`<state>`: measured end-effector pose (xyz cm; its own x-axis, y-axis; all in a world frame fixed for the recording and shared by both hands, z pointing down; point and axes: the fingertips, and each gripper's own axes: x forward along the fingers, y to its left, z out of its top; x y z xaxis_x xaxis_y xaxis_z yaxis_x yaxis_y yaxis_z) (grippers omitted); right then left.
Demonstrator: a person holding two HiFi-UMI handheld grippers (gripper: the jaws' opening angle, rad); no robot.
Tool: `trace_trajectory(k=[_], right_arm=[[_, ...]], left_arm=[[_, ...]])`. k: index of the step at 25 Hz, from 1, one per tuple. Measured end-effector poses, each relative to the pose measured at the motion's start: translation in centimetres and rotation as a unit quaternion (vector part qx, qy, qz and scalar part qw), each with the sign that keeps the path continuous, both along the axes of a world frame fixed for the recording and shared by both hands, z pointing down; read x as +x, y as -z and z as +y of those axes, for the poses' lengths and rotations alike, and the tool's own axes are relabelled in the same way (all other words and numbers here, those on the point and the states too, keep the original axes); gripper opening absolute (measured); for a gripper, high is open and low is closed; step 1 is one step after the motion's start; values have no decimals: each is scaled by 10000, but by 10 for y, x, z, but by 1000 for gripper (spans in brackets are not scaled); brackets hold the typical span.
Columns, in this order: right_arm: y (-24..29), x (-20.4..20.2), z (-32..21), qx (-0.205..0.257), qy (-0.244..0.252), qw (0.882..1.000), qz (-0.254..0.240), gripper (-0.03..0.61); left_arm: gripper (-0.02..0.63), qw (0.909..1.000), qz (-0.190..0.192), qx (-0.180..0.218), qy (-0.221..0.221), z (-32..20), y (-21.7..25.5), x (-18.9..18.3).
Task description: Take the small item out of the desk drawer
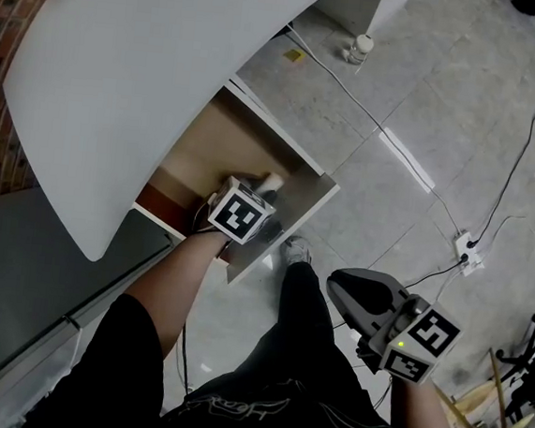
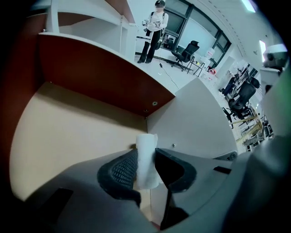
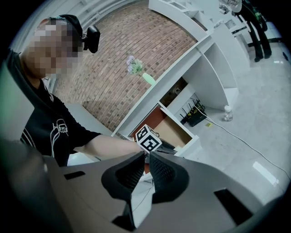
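**Left gripper (image 2: 146, 160) inside the open desk drawer (image 1: 284, 135).** The gripper points steeply down into the drawer, which is pulled out from under the white curved desk top (image 1: 149, 75). Its marker cube (image 1: 240, 211) faces the head camera. The two ribbed pads press from either side on a small white roll (image 2: 146, 148), so the jaws stand at a middling width, closed on it. The roll stands upright between the pads, and its top rises above them. It lies over the beige drawer floor (image 2: 68, 132), near the corner where the red-brown wall (image 2: 100, 77) meets the grey one.

**Right gripper (image 3: 146, 154).** It is held well apart from the drawer, out over the tiled floor (image 1: 429, 102) beside the person's leg. Its jaws are drawn together at the tips with nothing between them.

**Surroundings.** A water bottle (image 1: 360, 48) stands on the floor beyond the drawer, and a power strip (image 1: 467, 248) with its cable lies to the right. A second person (image 2: 153, 32) stands in the far background of the left gripper view.
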<state>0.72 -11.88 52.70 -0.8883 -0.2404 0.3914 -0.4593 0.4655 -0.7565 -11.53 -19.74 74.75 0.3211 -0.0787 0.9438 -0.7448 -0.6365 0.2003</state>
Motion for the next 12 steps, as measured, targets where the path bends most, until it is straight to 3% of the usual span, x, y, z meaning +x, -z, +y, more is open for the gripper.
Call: trace_trajectory(k=[6, 12], right_arm=[[24, -4, 5, 203, -39, 9998, -45, 61], [63, -10, 16, 447, -89, 9988, -189, 61]], left_arm=[[137, 9991, -14, 318, 266, -4, 39, -6], [137, 9957, 263, 638, 621, 0, 99, -4]])
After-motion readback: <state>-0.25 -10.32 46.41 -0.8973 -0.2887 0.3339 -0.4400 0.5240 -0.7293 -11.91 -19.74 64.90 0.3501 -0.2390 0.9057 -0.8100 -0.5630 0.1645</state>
